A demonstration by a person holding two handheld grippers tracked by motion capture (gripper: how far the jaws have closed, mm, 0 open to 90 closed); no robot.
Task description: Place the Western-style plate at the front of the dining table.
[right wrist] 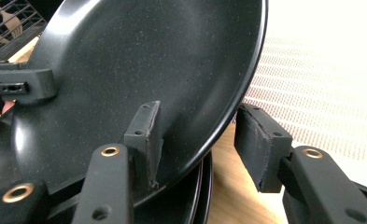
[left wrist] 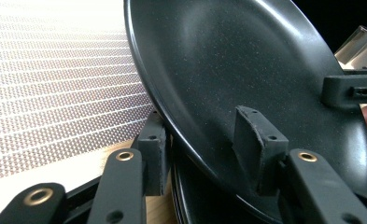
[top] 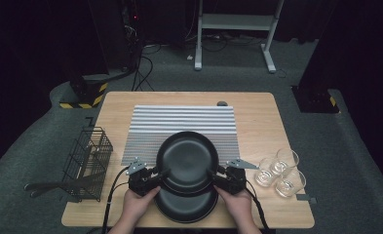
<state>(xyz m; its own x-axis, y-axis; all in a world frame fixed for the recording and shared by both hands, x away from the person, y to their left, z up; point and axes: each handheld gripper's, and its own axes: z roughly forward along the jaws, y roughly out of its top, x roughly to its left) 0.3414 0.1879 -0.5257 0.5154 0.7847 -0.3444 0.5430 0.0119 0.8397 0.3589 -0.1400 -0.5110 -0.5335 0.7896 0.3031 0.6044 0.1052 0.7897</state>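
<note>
A black plate (top: 186, 153) is tilted up over a second black plate (top: 186, 208) at the table's near edge. My left gripper (top: 155, 174) straddles its left rim. In the left gripper view (left wrist: 204, 154) one pad lies on the plate's inner face (left wrist: 246, 70) and the other sits against the underside, so it is shut on the plate. My right gripper (top: 219, 174) straddles the right rim. In the right gripper view (right wrist: 202, 144) the inner pad touches the plate (right wrist: 139, 56), but the outer pad stands off the rim with a gap, so it is open.
A grey striped mat (top: 179, 122) lies behind the plates on the wooden table (top: 257, 112). A black wire basket (top: 87, 161) with utensils stands at the left edge. Several clear glasses (top: 281, 173) cluster at the right, close to my right gripper.
</note>
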